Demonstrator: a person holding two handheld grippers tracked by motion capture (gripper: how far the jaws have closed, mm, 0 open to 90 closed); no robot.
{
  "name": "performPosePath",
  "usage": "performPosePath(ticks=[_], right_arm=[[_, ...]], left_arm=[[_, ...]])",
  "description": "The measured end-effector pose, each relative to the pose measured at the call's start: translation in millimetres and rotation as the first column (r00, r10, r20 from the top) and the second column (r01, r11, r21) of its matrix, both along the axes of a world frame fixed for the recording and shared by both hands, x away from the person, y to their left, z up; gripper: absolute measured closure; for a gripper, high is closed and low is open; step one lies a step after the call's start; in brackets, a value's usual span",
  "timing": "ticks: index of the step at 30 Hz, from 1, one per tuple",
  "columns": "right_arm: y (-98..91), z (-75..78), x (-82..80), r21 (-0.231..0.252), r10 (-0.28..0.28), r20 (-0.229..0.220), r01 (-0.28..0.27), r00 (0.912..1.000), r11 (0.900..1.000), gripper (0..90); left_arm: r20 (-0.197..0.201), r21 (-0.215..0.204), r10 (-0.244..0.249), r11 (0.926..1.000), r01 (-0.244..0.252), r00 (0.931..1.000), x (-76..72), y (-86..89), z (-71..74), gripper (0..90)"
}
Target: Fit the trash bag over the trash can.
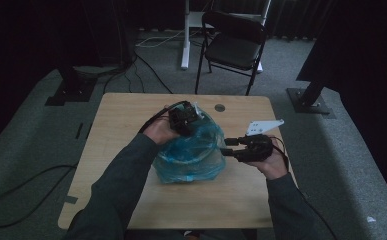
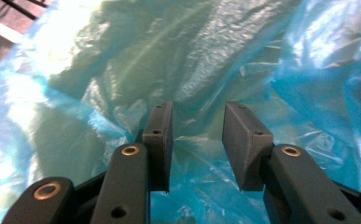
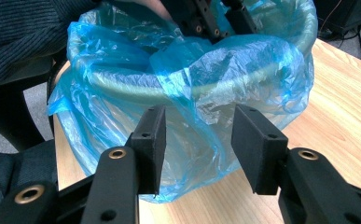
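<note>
Light wood desk with rounded corners, round grommet hole near the far edge. Grey carpet floor, dark curtained surroundings, black folding chair beyond the desk, white stand leg next to it, black cables trailing on the floor at left, black stand feet on both sides.

Your thing is a round bin lined with a blue plastic bag, sitting mid-desk, slightly toward you. It stands upright, mouth facing up, long axis vertical as far as you can tell through the crumpled film. The bag's edge is folded out over the pale green rim and hangs loosely down the outer wall to the desk.

Your left hand-held gripper is over the far-left side of the bin mouth, pointing down into it. In the left gripper view the jaws stand partly open, with crinkled blue film behind them and nothing clamped between the pads; released.

Your right hand-held gripper lies roughly level at the bin's right side, tips pointing at the bag wall and just beside it. In the right gripper view the jaws are partly apart, with a loose fold of the bag hanging in the gap. The pads aren't pressing it, so it is released; can't tell whether the film brushes a pad.
</note>
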State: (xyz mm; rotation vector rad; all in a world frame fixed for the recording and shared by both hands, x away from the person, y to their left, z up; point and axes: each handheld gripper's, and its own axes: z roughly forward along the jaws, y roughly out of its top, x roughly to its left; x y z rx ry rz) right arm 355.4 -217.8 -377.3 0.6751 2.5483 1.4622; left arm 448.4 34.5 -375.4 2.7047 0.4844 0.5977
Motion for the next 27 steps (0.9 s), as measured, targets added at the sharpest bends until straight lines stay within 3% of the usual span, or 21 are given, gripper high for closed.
performPosePath(ticks=[5,9,15,18,24,27], right_arm=[[0.6,-0.5,-0.2,-0.001,0.003,-0.003,-0.003,1.0000,1.0000,54.3],[2.1,-1.0,-0.3,-0.005,0.013,-0.005,-0.013,0.9999,0.9999,54.0],[8.0,-5.7,1.8,-0.022,0.015,-0.022,-0.015,0.9996,0.9996,53.2],[11.8,-8.0,3.1,-0.032,0.000,-0.015,0.000,0.9999,0.9995,59.8],[15.8,-10.5,3.6,-0.045,-0.012,-0.004,0.012,0.9999,0.9989,88.6],[15.6,-10.4,3.0,-0.060,-0.002,-0.004,0.001,1.0000,0.9982,90.0]], left_arm=[[0.012,-0.001,0.020,0.9998,-0.020,0.9997,1.1,2.0,0.9,62.6],[-0.013,0.010,-0.012,0.9999,0.012,0.9998,-1.2,-1.7,-1.9,62.3],[-0.029,-0.026,-0.043,0.9988,0.042,0.9987,-4.7,-4.5,0.5,62.2],[-0.030,-0.026,-0.049,0.9985,0.048,0.9983,-5.2,-5.8,0.5,62.3],[-0.038,-0.013,-0.055,0.9984,0.055,0.9977,-5.1,-8.2,-1.4,62.4],[-0.036,0.014,-0.052,0.9985,0.053,0.9980,-5.1,-9.7,-4.0,62.4]])
